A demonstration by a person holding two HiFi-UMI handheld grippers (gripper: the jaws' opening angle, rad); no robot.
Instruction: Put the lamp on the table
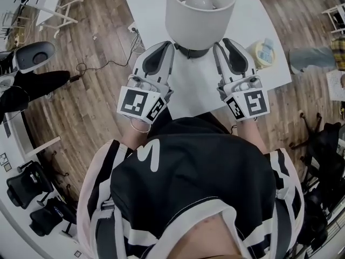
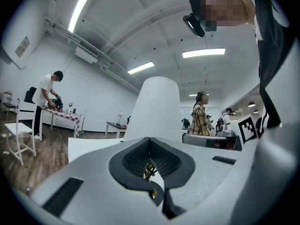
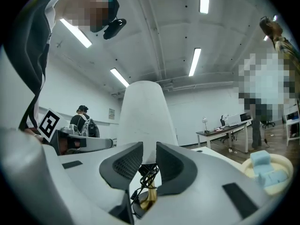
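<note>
White table [image 1: 144, 11], lamp [image 1: 200, 21] stem between each claw's jaws, left gripper [image 2: 150, 147] pinching it, right gripper [image 3: 149, 156] slightly apart.

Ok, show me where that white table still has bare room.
Bare: white table left of the white-shaded lamp, and its near edge between the left gripper and right gripper. Crowded: right edge, where the yellow bowl of pale blue blocks sits.

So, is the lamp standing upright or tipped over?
Upright. In the head view the lamp shows its shade opening straight up, and in both gripper views the shade rises vertically.
</note>
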